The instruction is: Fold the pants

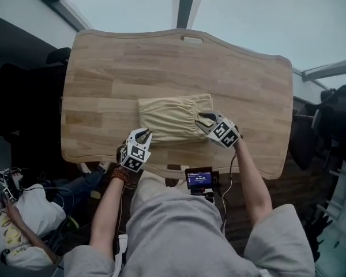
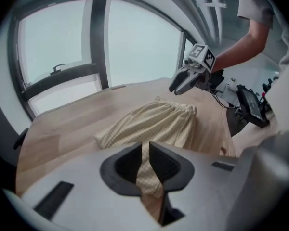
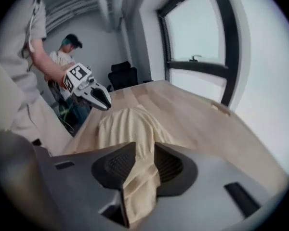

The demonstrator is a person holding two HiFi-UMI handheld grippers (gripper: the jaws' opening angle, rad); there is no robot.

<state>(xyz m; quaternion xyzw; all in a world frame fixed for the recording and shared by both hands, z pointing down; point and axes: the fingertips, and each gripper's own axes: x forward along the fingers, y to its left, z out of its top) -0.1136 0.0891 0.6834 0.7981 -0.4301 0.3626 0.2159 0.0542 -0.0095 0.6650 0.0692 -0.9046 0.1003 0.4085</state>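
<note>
Room, left: a black office chair [image 1: 57, 56] stands beyond the left edge of the surface. A seated person in a white top [image 1: 17, 224] is off the near left corner.
Surface: a light wooden surface of glued strips [image 1: 104, 68] with wavy edges and rounded corners. A small slot [image 1: 191, 39] is cut near the far edge.
Room, far side: large dark-framed windows [image 2: 139, 42] rise past the far edge.
Left gripper: the left gripper [image 1: 144, 134] is at the near left corner of the cloth, its jaws closed on a thin fold.
Pants: pale yellow checked cloth pants [image 1: 167, 117] lie in the middle of the surface, closer to the near edge. They are folded to a rough rectangle, and the gathered waistband faces the right edge. Soft ridges run along the cloth, and both near corners are lifted off the wood.
Right gripper: the right gripper [image 1: 203, 120] is at the near right corner of the pants. Its jaws stand wider, and a thick bunch of cloth fills the gap between them.
Writing: black-and-white square markers sit on each gripper's cube. A small black device with a lit screen [image 1: 199, 179] is at the near edge; its text is too small to read.
</note>
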